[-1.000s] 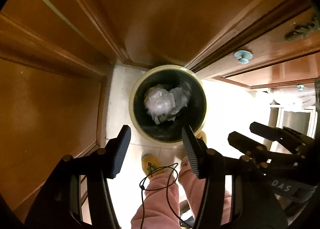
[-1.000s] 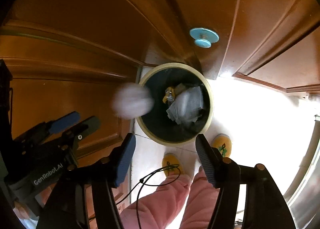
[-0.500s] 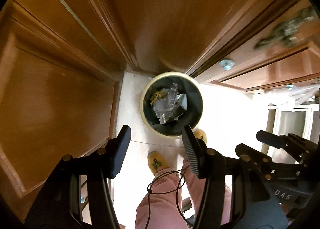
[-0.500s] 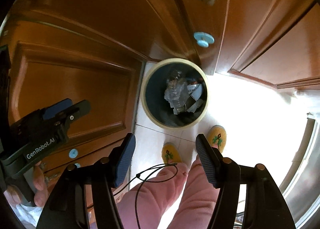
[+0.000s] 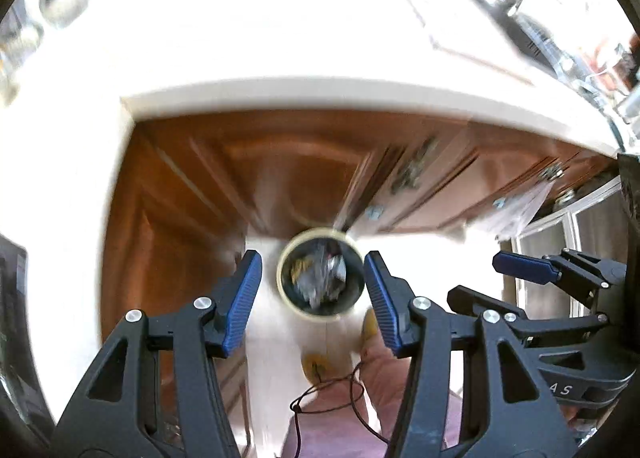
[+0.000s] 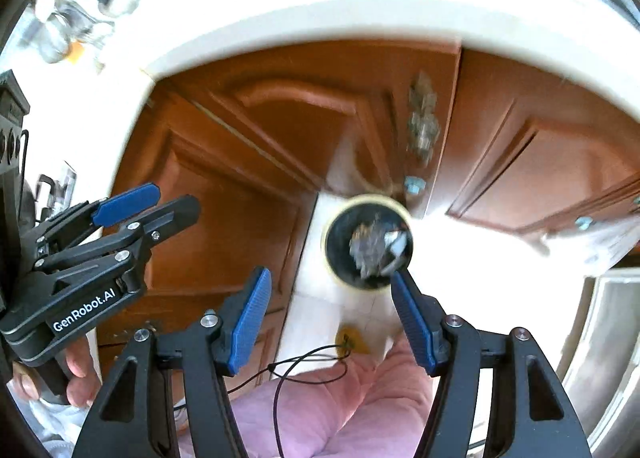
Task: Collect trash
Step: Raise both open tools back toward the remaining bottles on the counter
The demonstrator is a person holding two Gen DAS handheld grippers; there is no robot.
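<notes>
Cream-rimmed bin (image 5: 320, 278) stands upright, mouth upward; both tongs (image 5: 312, 298) (image 6: 332, 314) parted, empty.

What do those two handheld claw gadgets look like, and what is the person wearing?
Both the left gripper and the right gripper have black angular frames, silver screws and ribbed blue pads. One side reads GenRobot.AI. A thin black cable dangles over pink padded trousers and yellow slippers.

Two grippers: left gripper (image 5: 313, 298), right gripper (image 6: 331, 316) at 6 o'clock. One trash bin (image 5: 285, 286). Two yellow slippers (image 5: 316, 363). One countertop (image 5: 320, 92) at 12 o'clock.
</notes>
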